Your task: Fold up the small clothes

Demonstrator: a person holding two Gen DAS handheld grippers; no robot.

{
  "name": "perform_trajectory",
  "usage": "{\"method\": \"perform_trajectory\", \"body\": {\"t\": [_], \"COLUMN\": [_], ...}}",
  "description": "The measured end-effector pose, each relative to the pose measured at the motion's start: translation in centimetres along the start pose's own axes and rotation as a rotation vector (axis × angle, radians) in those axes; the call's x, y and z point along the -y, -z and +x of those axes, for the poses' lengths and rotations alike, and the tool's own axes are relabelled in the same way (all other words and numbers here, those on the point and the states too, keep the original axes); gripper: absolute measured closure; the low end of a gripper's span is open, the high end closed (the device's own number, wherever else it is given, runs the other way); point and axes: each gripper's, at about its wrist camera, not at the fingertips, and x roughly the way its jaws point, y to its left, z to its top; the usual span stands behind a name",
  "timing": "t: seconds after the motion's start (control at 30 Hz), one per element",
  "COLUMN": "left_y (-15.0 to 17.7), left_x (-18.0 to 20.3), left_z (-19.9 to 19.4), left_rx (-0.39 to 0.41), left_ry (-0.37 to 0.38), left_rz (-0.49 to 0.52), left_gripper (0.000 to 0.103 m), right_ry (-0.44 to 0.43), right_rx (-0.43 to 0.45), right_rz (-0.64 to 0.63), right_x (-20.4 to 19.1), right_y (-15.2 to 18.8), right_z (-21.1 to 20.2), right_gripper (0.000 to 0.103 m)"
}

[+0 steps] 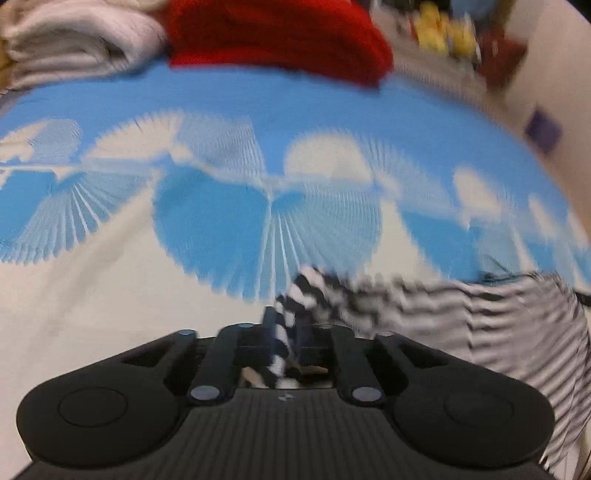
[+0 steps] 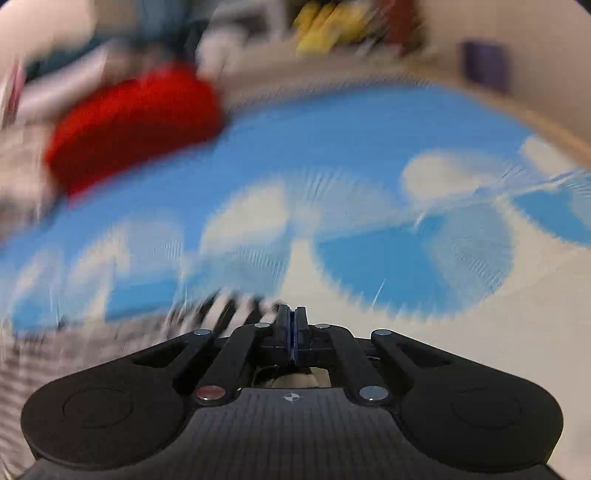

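A black-and-white striped garment [image 1: 461,314] lies on the blue-and-white patterned sheet [image 1: 258,122], spread to the right in the left wrist view. My left gripper [image 1: 286,328] is shut on a corner of the striped cloth, which runs between its jaws. In the right wrist view the same striped garment [image 2: 110,343] lies at the lower left, very blurred. My right gripper [image 2: 293,321] has its jaws pressed together, with the striped cloth right beside its left finger; whether cloth is pinched between them is hidden by blur.
A folded red garment [image 1: 280,33] lies at the far side of the sheet, also in the right wrist view [image 2: 133,125]. Folded pale cloth [image 1: 74,40] is stacked to its left. Yellow and dark items [image 1: 447,29] stand beyond the bed near a light wall.
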Motion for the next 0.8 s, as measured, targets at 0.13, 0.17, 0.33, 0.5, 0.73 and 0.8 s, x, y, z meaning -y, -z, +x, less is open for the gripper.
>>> {"method": "perform_trajectory", "body": {"t": [0.13, 0.17, 0.33, 0.5, 0.73, 0.8], "left_y": [0.7, 0.8, 3.6, 9.2, 11.7, 11.9], "left_x": [-1.4, -2.3, -4.9, -6.4, -7.3, -7.4], "left_z": [-3.8, -5.2, -11.3, -11.3, -8.7, -7.7], "left_rx": [0.016, 0.007, -0.075, -0.154, -0.261, -0.294], "left_ry": [-0.009, 0.026, 0.093, 0.093, 0.058, 0.079], "left_rz": [-0.038, -0.081, -0.182, -0.264, -0.289, -0.309], "left_gripper": [0.08, 0.08, 0.078, 0.067, 0.064, 0.064], "right_ry": [0.03, -0.008, -0.088, -0.088, -0.07, -0.078], "right_rx": [-0.027, -0.027, -0.1, -0.17, -0.249, -0.258], "right_rz": [0.03, 0.08, 0.121, 0.117, 0.149, 0.14], "right_x": [0.0, 0.8, 2.5, 3.6, 4.1, 3.9], "right_y": [0.3, 0.2, 0.9, 5.8, 8.7, 8.8], "right_z": [-1.3, -2.3, -8.4, -10.8, -9.5, -9.1], "right_gripper": [0.084, 0.074, 0.063, 0.058, 0.058, 0.058]}}
